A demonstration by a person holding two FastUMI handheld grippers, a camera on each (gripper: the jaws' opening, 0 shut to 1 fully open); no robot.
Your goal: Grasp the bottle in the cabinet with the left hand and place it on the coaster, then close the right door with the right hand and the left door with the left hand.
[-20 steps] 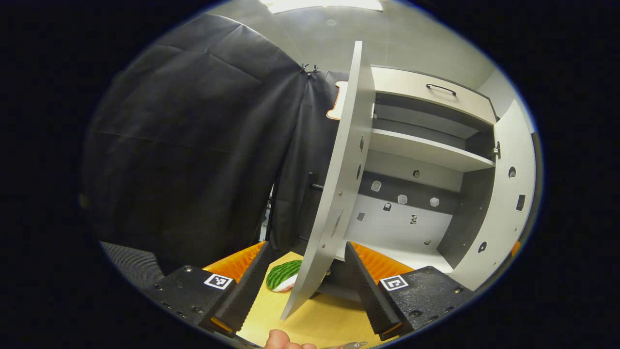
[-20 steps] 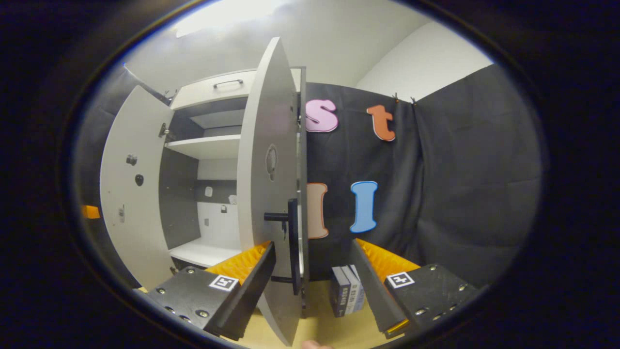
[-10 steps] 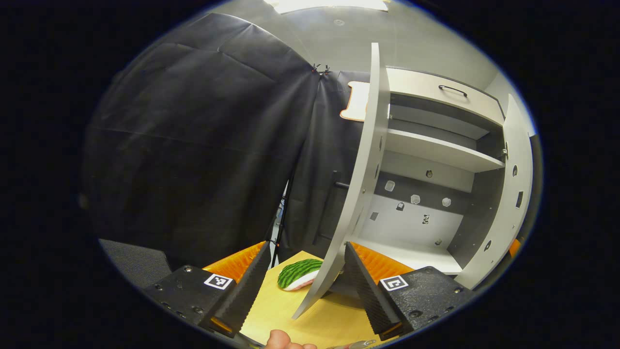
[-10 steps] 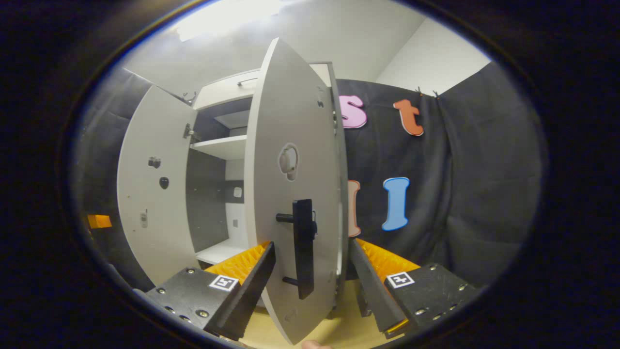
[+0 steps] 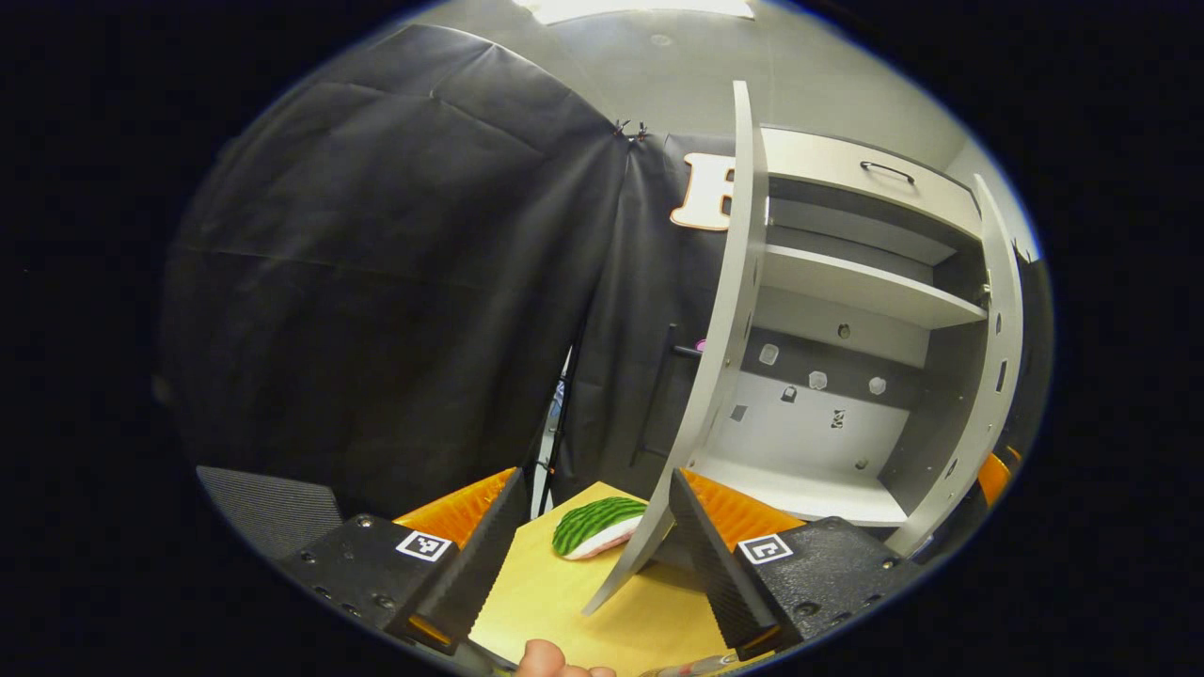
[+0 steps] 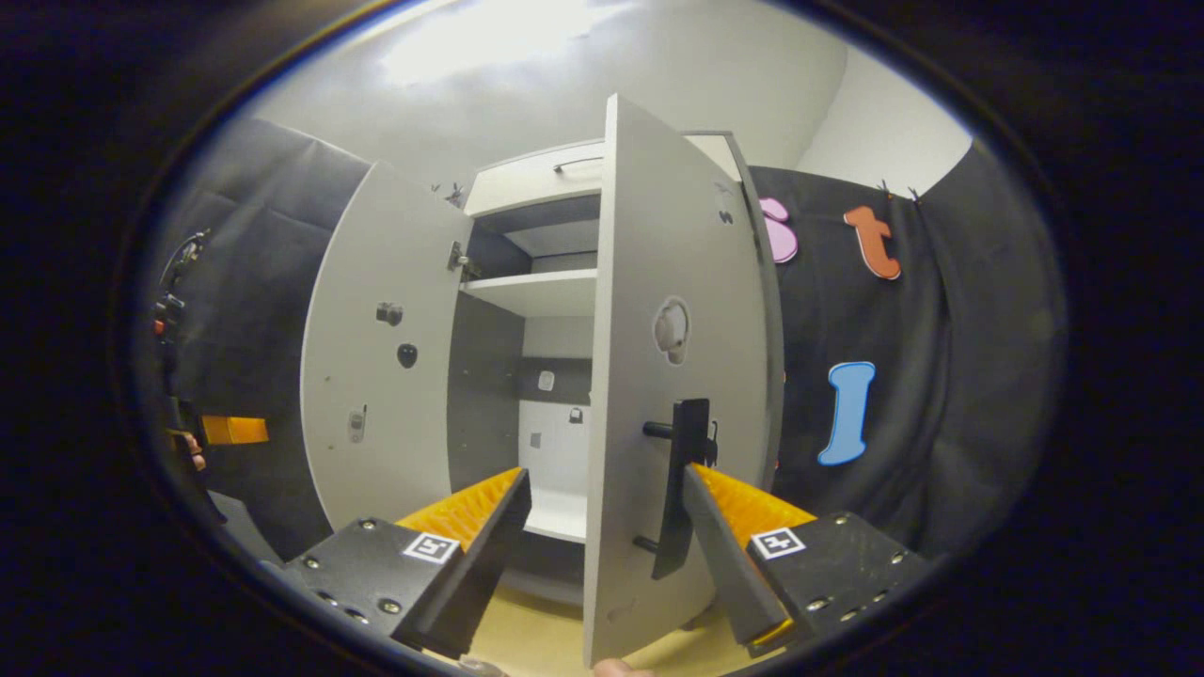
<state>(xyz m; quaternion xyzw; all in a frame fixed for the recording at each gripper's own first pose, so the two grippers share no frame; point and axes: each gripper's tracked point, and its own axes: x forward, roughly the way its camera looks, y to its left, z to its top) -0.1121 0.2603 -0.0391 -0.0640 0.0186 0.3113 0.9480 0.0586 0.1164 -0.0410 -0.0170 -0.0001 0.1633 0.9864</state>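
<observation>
The right gripper [image 6: 602,555] is spreading open around the right door [image 6: 673,376], its handle [image 6: 679,489] beside one finger. The left gripper [image 5: 594,555] is gaping around the left door [image 5: 720,376], which is partly hiding the watermelon slice [image 5: 597,525] at the table [image 5: 574,602] edge.

The right door [image 6: 658,376] is showing a smooth, matt pale laminate, with a matt black handle [image 6: 682,489]. The table [image 5: 564,611] is looking like smooth yellow wood, while the booth wall [image 5: 376,282] is hanging as matt, creased dark cloth.
</observation>
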